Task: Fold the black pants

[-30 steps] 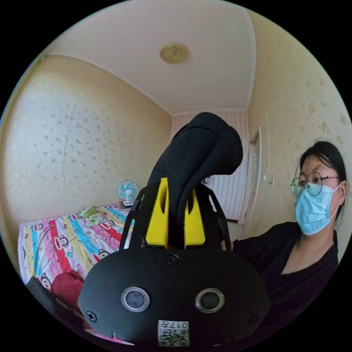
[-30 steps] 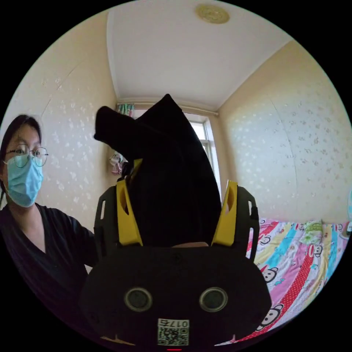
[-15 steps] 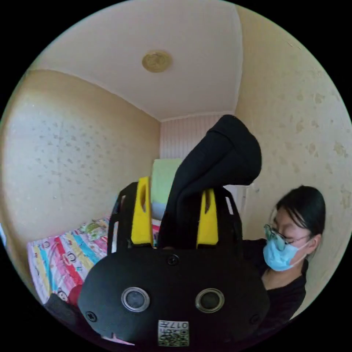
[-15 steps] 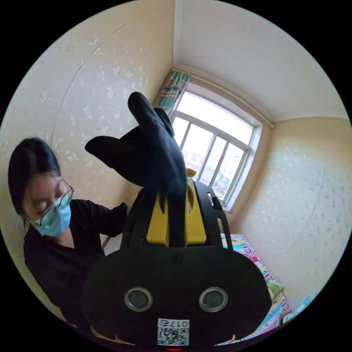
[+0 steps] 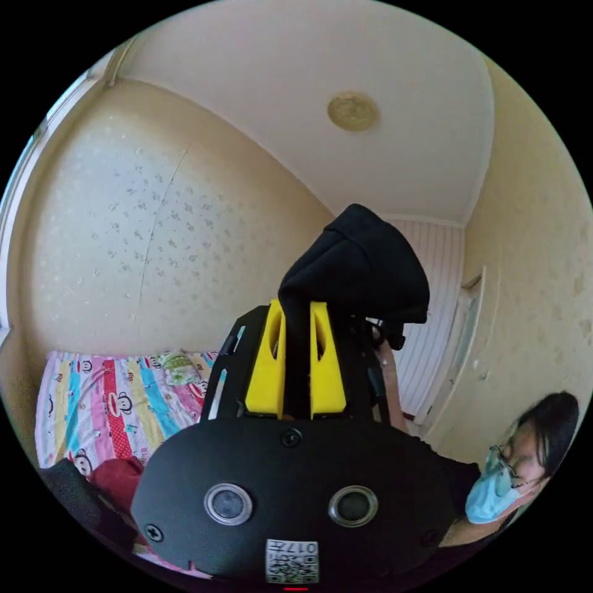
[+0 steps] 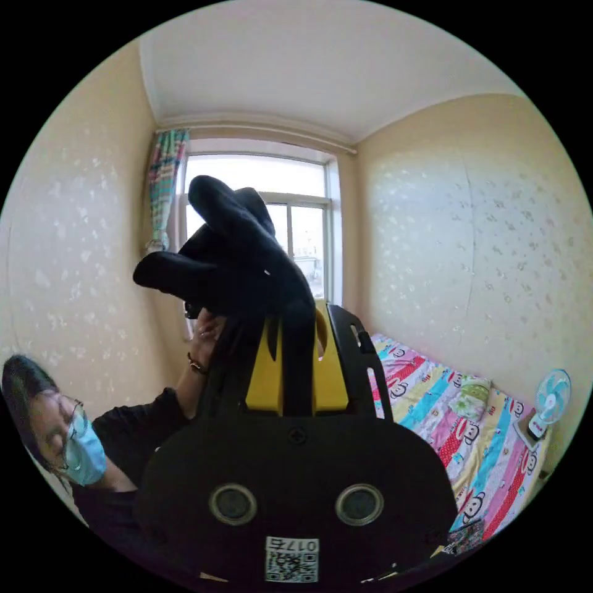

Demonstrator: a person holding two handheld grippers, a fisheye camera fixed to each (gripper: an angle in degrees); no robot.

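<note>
left tool clamped tight on black pants, raised high; right tool likewise pinching a bunched edge. cloth soft, limp, light; best gripped at waistband corners. bed below, beyond.

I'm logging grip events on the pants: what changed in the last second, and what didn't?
The right gripper, its jaws wide apart around the black pants a second ago, closed on them by half a second ago and stays shut. The left gripper was clamped a second ago, showed a gap half a second ago, and is shut on the pants again. Both grippers still point up toward the ceiling.
</note>
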